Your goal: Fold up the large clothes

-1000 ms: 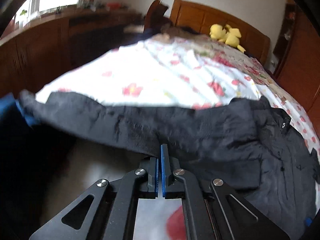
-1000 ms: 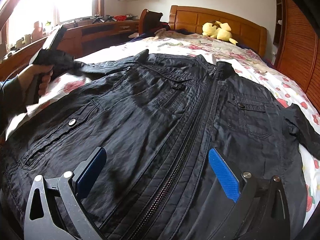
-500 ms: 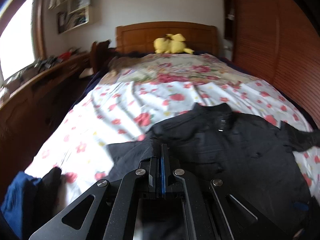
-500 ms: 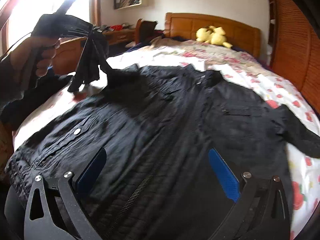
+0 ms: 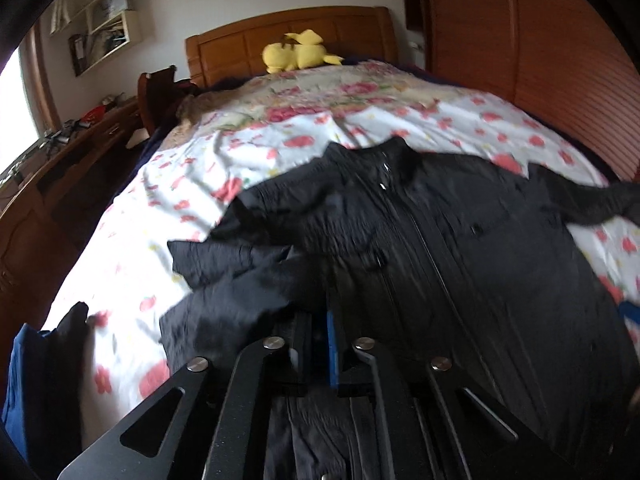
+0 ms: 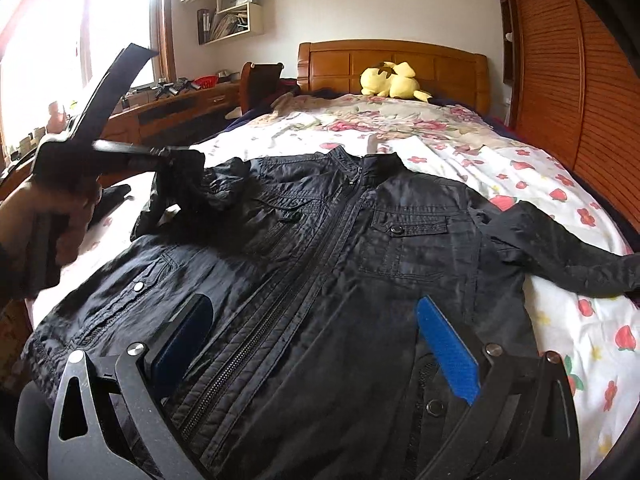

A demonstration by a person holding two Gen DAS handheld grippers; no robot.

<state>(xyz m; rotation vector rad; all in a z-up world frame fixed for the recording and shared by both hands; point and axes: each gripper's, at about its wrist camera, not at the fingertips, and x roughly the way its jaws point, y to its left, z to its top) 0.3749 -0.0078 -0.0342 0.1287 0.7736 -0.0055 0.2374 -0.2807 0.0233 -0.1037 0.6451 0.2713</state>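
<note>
A black zip-up jacket lies front-up on the flowered bed, collar toward the headboard. A person's hand holds my left gripper above the jacket's left chest. Its jaws are just starting to open, with the bunched left sleeve still caught between them. In the left wrist view that sleeve drapes over my left gripper, which shows only a narrow gap. My right gripper stands wide open just above the jacket's lower front, with nothing held. The other sleeve stretches out to the right.
A yellow plush toy sits by the wooden headboard. A cluttered wooden desk and a chair line the left side, and a slatted wardrobe the right. Blue cloth hangs at the bed's near left corner.
My left gripper lifted the sleeve from the bed's left edge and carried it rightward over the jacket's chest. The right gripper rose slightly and stayed open.
</note>
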